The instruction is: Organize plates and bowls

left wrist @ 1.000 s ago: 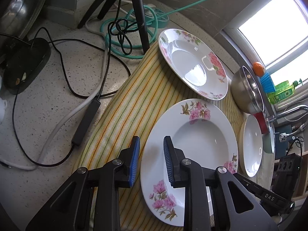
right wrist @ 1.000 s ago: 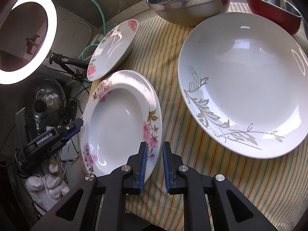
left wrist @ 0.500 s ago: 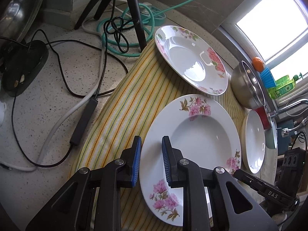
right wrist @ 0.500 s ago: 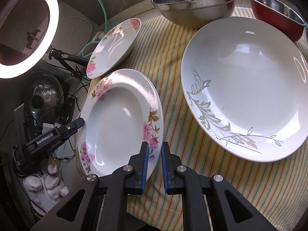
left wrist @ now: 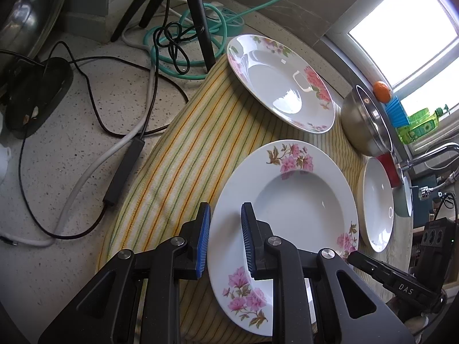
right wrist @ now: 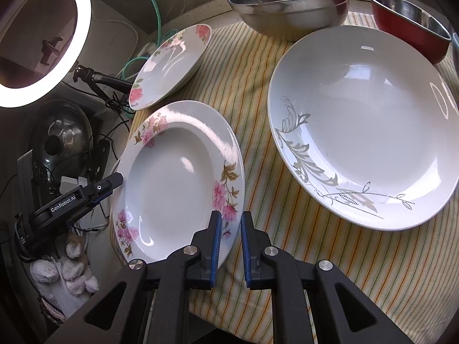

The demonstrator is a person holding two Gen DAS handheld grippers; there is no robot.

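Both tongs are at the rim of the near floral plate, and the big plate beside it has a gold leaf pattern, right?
Not gold: the big plate carries a silver-grey leaf pattern, as the right wrist view shows. Both tongs, left and right, are indeed at the near floral plate rim.

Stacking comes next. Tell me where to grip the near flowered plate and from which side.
Grip the near flowered plate by its broad flat rim, from opposite sides. Each gripper, left and right, already straddles its rim edge; the sunken centre offers nothing to pinch. The striped cloth may give underneath.

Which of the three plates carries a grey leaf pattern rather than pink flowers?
The large plate beside the red bowl; both smaller plates show pink flowers.
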